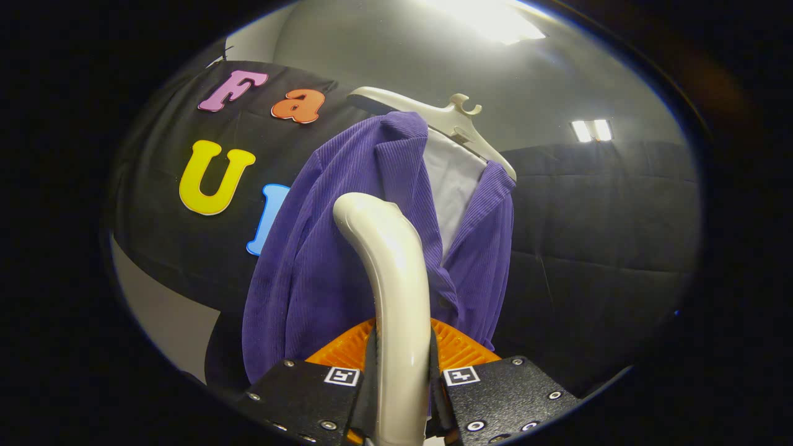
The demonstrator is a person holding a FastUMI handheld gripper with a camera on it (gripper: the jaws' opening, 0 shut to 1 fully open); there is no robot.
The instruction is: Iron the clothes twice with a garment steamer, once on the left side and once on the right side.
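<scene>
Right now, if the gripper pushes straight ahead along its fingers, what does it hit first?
The gripper is shut on the steamer handle. Straight ahead, the steamer's head would likely meet the purple jacket on its hanger; depth is unclear.

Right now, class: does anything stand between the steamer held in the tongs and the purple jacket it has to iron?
Nothing visible does. The tongs are shut on the steamer, and its curved top rises directly in front of the purple jacket on the hanger.

Gripper (401,396) jaws clamp steamer (390,279) handle; purple jacket (322,260) just beyond.
</scene>
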